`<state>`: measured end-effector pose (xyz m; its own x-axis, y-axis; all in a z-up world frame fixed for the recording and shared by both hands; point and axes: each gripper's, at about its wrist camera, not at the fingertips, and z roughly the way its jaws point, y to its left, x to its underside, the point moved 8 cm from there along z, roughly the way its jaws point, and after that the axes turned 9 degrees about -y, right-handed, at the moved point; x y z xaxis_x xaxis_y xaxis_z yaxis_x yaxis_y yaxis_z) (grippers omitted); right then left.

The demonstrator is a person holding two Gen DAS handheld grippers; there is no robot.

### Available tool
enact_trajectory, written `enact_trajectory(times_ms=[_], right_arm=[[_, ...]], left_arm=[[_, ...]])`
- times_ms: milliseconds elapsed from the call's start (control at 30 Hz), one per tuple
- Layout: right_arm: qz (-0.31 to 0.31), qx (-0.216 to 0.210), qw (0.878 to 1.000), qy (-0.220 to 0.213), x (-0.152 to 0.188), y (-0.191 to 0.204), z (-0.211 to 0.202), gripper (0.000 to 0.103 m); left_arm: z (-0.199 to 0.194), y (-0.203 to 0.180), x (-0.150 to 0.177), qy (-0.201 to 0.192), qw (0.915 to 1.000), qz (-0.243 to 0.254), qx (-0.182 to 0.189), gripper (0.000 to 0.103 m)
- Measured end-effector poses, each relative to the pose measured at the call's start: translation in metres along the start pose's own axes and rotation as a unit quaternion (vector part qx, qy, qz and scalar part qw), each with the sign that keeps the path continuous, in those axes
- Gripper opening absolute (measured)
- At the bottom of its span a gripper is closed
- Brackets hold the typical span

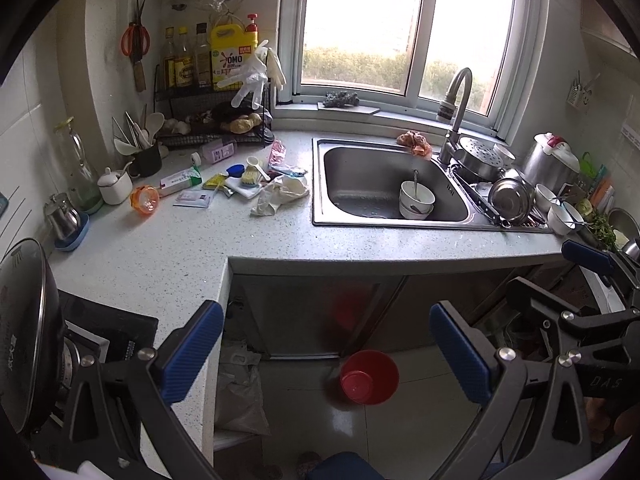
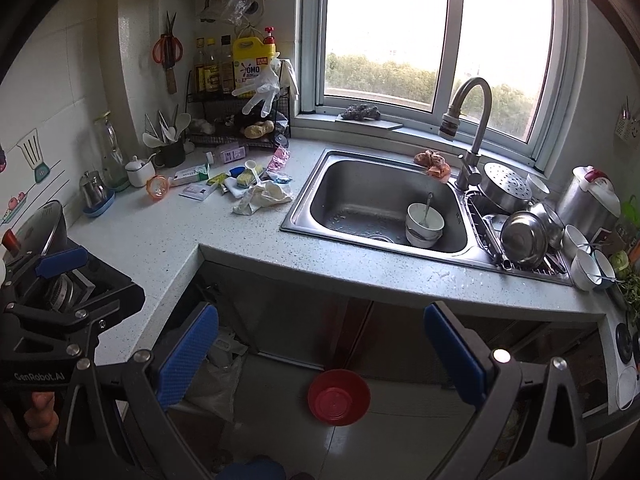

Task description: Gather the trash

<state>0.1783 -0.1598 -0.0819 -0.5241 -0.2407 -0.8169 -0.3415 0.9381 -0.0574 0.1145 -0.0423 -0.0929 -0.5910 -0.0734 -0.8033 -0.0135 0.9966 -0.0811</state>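
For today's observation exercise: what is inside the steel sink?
The sink holds stacked white bowls with a spoon standing in the top one. The drain shows beside them; the lower bowls' contents are hidden.

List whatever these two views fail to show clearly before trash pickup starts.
- Red bucket contents: both views show only its bare bottom; its far side is unseen.
- Wrappers under the crumpled white paper: partly covered, print too small.
- Bag under the counter: shadowed, cut off by the left gripper.
- Right gripper: open, empty.
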Motion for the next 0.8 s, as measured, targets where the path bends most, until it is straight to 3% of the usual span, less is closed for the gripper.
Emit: enact_trajectory(times_ms=[367, 633, 800], right_arm=[[-0.036, -0.061, 0.997, 0.006, -0.045, 0.036, 0.083, 0.103], [-0.069, -0.103, 0.992, 0.040, -0.097, 0.088, 0.176, 0.103], [-0.106, -0.135, 0.983, 0.061, -0.132, 0.138, 0.232, 0.103]], left_arm=[[0.053, 0.069, -0.039, -0.003, 0.9980, -0.019, -0.060, 0.103], [0.128, 0.162, -0.089, 0.013, 0.9934, -0.064, -0.094, 0.103], [0.167, 0.240, -0.112, 0.018, 0.9840, -0.126, -0.124, 0.103]])
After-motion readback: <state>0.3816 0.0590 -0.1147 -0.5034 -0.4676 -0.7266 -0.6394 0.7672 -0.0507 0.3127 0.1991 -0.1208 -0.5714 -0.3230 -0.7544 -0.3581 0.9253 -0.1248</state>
